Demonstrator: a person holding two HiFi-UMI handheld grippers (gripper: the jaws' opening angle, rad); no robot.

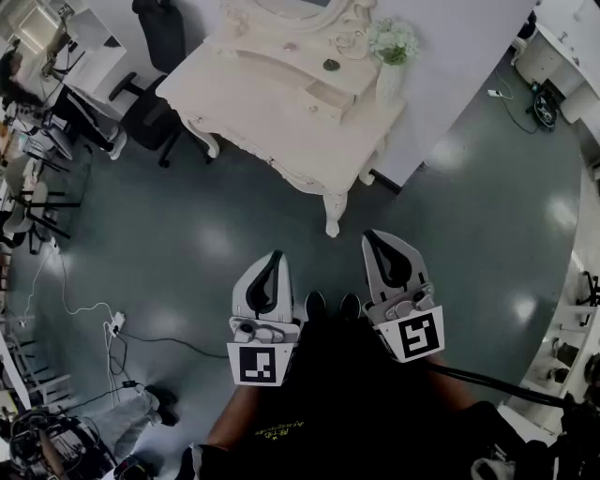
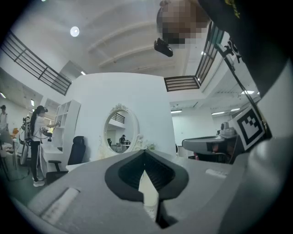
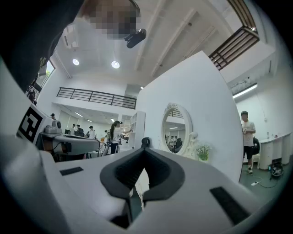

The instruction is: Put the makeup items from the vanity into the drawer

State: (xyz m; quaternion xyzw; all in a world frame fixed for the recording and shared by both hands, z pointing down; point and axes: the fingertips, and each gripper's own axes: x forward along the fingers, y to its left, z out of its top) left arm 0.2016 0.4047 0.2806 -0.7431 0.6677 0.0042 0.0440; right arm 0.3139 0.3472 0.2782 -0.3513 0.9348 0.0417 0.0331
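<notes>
Vanity (image 1: pixel 258 103) with makeup items (image 1: pixel 331 65) well ahead of left gripper (image 1: pixel 274 258), right gripper (image 1: pixel 372 236); both closed, empty.

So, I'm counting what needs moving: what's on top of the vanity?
On the vanity: a vase of flowers, a small dark round item and pale pieces by the mirror, too small to identify. The mirror hides the back edge.
</notes>
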